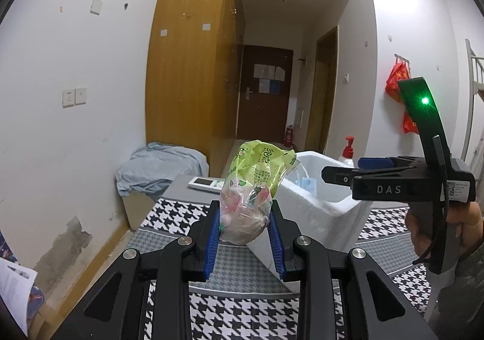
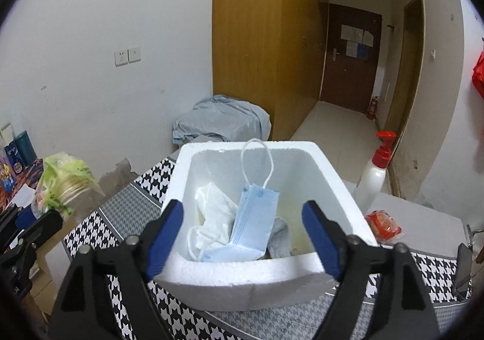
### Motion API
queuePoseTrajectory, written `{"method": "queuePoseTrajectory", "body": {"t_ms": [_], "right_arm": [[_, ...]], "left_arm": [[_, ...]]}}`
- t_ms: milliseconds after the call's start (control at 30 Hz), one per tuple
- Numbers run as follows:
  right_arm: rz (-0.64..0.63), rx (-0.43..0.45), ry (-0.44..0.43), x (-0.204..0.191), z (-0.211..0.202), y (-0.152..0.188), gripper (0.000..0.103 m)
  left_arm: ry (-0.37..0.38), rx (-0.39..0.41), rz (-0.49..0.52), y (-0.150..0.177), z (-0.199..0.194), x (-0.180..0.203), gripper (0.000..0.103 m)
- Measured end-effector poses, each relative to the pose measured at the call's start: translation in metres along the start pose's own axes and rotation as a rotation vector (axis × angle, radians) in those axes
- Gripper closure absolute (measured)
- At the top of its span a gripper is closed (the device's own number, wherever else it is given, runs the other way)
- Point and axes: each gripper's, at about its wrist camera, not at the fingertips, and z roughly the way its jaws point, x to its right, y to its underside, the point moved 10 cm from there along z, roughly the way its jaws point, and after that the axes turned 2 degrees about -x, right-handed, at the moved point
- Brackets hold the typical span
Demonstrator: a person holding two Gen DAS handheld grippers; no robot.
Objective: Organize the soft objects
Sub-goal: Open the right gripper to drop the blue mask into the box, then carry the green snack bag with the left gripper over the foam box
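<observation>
My left gripper point(image 1: 244, 225) is shut on a crumpled green and floral plastic tissue pack point(image 1: 255, 185), held upright above the houndstooth cloth. The same pack point(image 2: 62, 185) shows at the left of the right wrist view. My right gripper point(image 2: 242, 234) stands open over a white foam box point(image 2: 251, 270), with nothing between its blue pads. Inside the box lie a light blue face mask point(image 2: 254, 228), a white mask point(image 2: 211, 219) and a grey cloth point(image 2: 279, 238). The right gripper point(image 1: 341, 173) appears at the right of the left wrist view, above the foam box point(image 1: 320, 200).
A houndstooth cloth point(image 2: 121, 219) covers the table. A white pump bottle with a red top point(image 2: 375, 176) and a red packet point(image 2: 382, 225) sit right of the box. A remote point(image 1: 205, 184) lies behind the pack. Crumpled blue fabric point(image 1: 157, 167) is piled by the wardrobe point(image 1: 187, 67).
</observation>
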Motion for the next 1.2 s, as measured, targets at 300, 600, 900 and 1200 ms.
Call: {"method": "queuePoseTrajectory", "body": {"t_ms": [300,600,900,1200], "right_arm": [[0.004,0.056,0.013,0.013,-0.025,0.006,0.004],[0.056,0.078,0.028,0.035,-0.050,0.039,0.004],[0.103,0.104,0.106,0.062,-0.073,0.063,0.003],[0.118,0.105,0.132,0.071,-0.088,0.081,0.003]], "left_arm": [[0.054,-0.004,0.034,-0.020,0.017,0.024,0.071],[0.112,-0.019,0.080,-0.034,0.040,0.055,0.071],[0.128,-0.051,0.123,-0.038,0.069,0.078,0.071],[0.127,-0.096,0.146,-0.040,0.097,0.090,0.071]]}}
